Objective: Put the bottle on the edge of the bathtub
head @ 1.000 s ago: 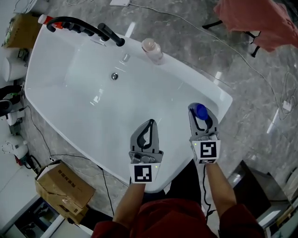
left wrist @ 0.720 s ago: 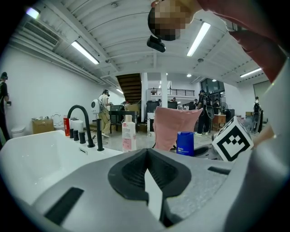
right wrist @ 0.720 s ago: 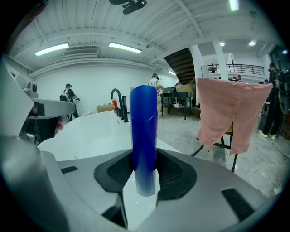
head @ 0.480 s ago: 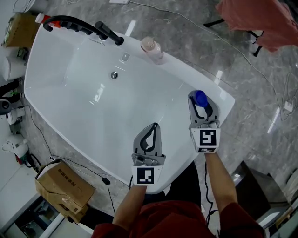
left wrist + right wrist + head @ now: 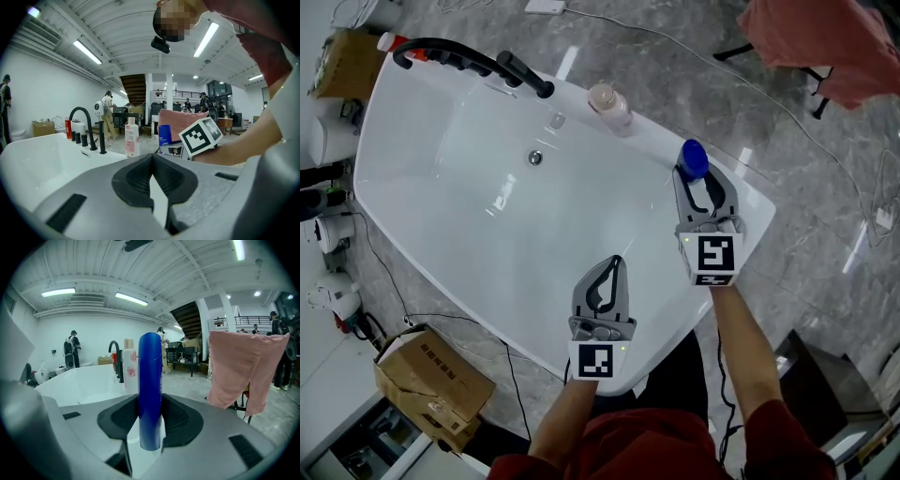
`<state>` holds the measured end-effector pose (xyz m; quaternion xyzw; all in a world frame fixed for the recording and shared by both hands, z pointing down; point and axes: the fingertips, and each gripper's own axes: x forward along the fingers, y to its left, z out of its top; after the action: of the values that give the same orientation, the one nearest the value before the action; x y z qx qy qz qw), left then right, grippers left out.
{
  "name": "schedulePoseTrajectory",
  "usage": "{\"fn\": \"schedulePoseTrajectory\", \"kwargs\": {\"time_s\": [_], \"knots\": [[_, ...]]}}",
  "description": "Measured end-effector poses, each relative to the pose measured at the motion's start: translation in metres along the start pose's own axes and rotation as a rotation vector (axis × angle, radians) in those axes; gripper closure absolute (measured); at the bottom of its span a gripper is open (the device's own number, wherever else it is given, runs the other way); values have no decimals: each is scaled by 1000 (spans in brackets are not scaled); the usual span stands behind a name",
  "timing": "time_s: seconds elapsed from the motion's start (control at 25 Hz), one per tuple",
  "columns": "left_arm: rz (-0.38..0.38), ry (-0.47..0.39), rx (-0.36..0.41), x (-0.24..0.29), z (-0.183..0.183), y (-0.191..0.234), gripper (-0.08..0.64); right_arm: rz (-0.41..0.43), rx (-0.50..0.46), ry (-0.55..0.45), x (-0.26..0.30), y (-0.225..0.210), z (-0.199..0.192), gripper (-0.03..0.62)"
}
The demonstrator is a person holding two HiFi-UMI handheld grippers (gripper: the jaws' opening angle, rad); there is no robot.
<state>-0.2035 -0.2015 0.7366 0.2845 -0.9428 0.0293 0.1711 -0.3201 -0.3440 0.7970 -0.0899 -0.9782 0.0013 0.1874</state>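
My right gripper (image 5: 698, 180) is shut on a blue bottle (image 5: 693, 158) that stands upright between its jaws, above the right rim of the white bathtub (image 5: 661, 142). In the right gripper view the blue bottle (image 5: 150, 390) fills the gap between the pads of the right gripper (image 5: 150, 406). My left gripper (image 5: 613, 265) hangs over the tub's near side, shut on nothing; in its own view the left gripper (image 5: 151, 159) has its jaw tips meeting. From there the blue bottle (image 5: 164, 136) shows beside the right gripper's marker cube (image 5: 201, 136).
A pale pink bottle (image 5: 609, 103) stands on the tub's far rim, near the black faucet (image 5: 478, 58). The drain (image 5: 535, 157) lies in the tub floor. A pink cloth (image 5: 825, 47) hangs at the top right. A cardboard box (image 5: 431, 384) and cables lie on the floor at the left.
My right gripper has carried the blue bottle away from me, from over the tub's near right corner to the right rim. The left gripper has hardly shifted.
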Motion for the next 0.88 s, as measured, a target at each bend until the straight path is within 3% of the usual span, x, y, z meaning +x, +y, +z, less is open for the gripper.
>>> {"fn": "schedulePoseTrajectory", "kwargs": {"time_s": [0.48,0.68,0.88], "knots": [[-12,2,12,5,-1,-1,555,-70,-22,-82,17,-13,-1,446],[-16,-2,5,3,0,-4,555,-79,-24,-27,18,-13,-10,442],[-14,2,3,-1,1,-2,555,-63,-9,17,16,-8,-21,385]]}}
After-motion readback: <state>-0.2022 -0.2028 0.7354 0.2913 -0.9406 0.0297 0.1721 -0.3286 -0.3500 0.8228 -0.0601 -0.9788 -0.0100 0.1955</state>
